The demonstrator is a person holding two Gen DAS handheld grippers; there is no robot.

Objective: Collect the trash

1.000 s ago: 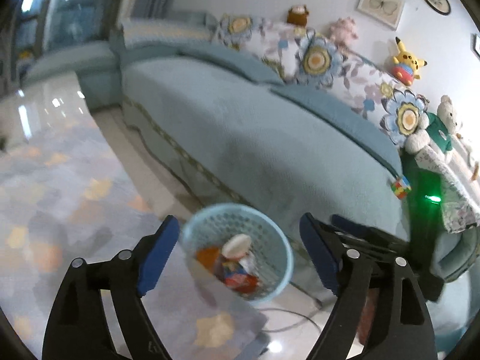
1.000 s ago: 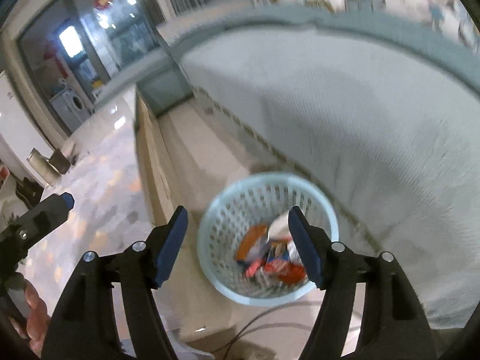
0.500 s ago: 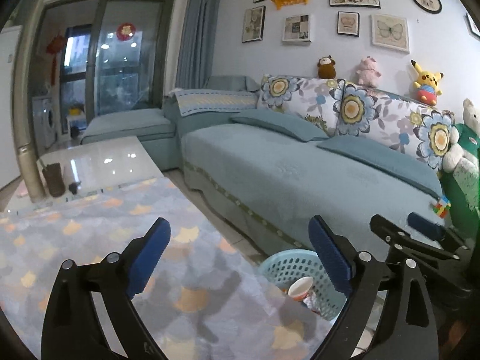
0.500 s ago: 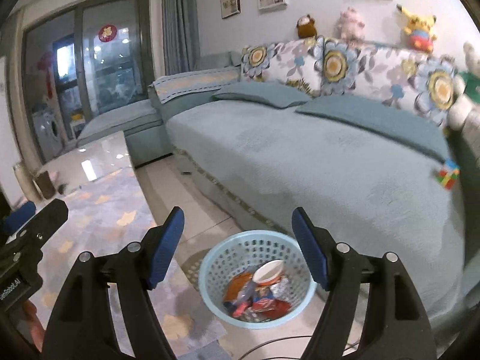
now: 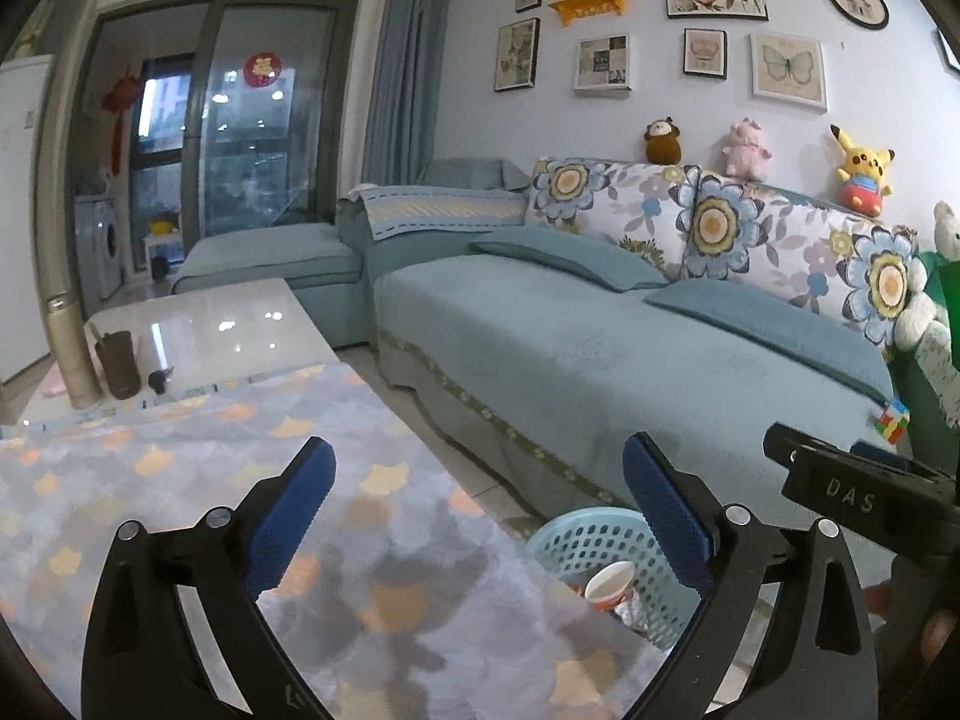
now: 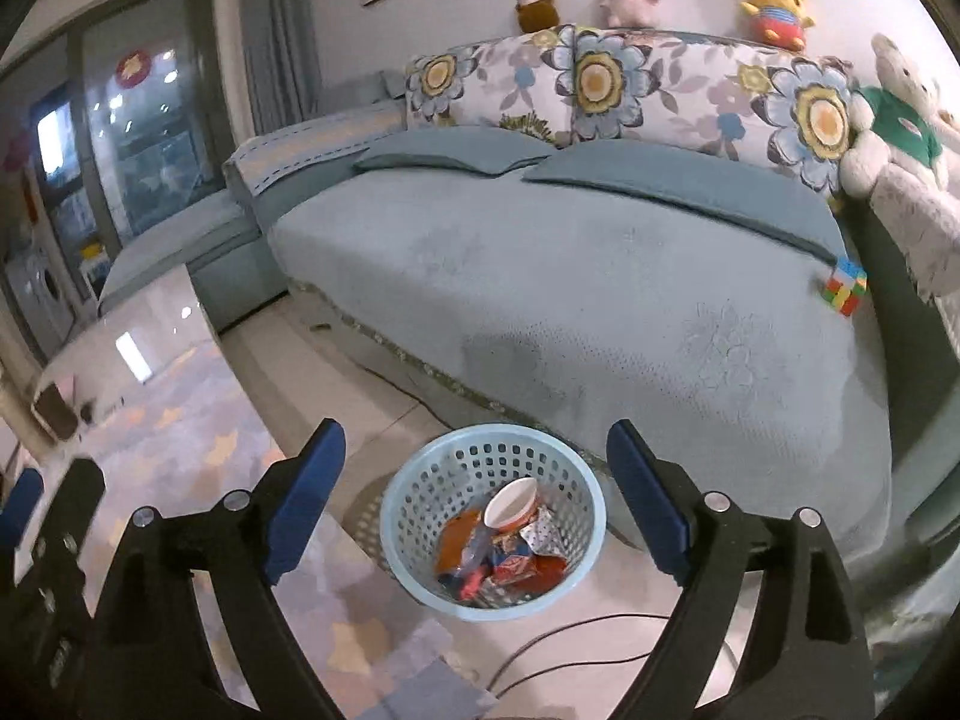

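With both sets of jaws spread wide and nothing between them, neither hand carries anything. Left gripper [image 5: 477,507] hangs over the grey fish-scale patterned rug [image 5: 198,480]; right gripper [image 6: 474,486] is above and in front of the pale blue perforated plastic basket [image 6: 414,516]. Both have just been opening further, frames show only air between the pads.

Trash is in the basket: white paper cup with orange band [image 6: 511,510] on top, crumpled red, orange and silver wrappers [image 6: 510,564] underneath. Basket sits on the tile floor, just beside the rug edge and in front of the teal fabric sofa [image 6: 600,276].

Risks, my read:
- Cup lies loose on the pile, near rim level. Bump the basket and it likely rolls out.
- Thin dark cable [image 6: 558,654] runs on the floor right by the basket. A low pass could snag it.
- Multicoloured puzzle cube [image 6: 845,287] on the sofa's far corner could get mistaken for trash. Looks like a toy.

Hard to see:
- Left view cuts off the basket behind the right-hand finger.
- Basket bottom hidden under wrappers.
- Dark cup-like item [image 5: 118,363] on the glossy white table [image 5: 240,324]: can't tell if trash.
- No other loose trash visible on rug or sofa; the floor nearest the grippers is hidden behind them.
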